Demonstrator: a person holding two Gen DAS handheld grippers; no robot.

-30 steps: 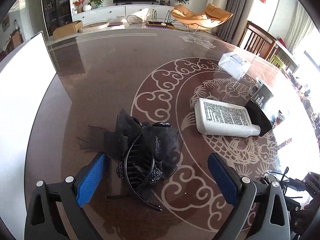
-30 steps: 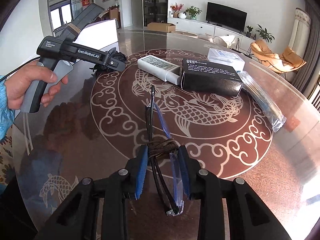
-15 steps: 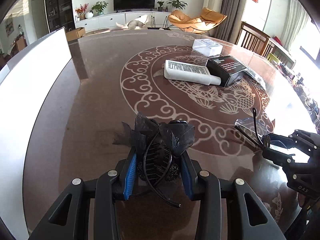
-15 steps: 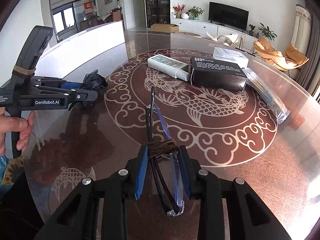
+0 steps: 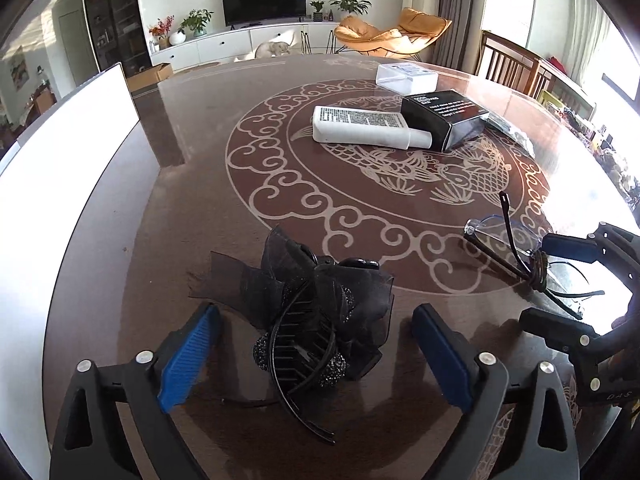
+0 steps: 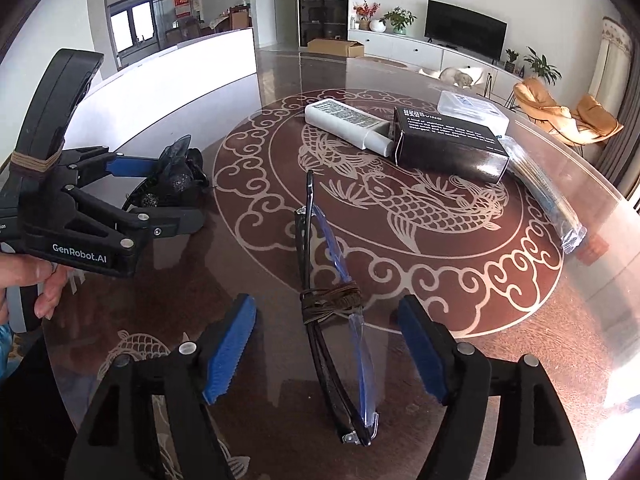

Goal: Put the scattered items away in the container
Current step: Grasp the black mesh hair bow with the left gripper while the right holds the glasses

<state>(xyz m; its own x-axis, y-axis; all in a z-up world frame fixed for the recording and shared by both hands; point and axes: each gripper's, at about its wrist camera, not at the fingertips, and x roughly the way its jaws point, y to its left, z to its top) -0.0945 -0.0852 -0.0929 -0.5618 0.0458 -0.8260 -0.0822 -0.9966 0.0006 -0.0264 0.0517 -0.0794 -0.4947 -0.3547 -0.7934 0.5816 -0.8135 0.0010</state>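
Releasing both items onto the counter, with neither yet in a container.

Looking along the left gripper (image 5: pixel 316 354), its jaws have just been opening and are standing spread wide, the black bow hair clip (image 5: pixel 316 320) lying between them on the counter (image 5: pixel 192 200), touched by neither pad; the white bottle (image 5: pixel 360 126) and black box (image 5: pixel 444 118) are lying well apart, farther back. Looking along the right gripper (image 6: pixel 326 350), its jaws have likewise just been opening and are standing apart, the folded glasses (image 6: pixel 332 312), bound with a brown cord, lying on the counter between them. No container is clearly showing in either view, so the next move is probably calling for locating it, then re-gripping each item and carrying it there.
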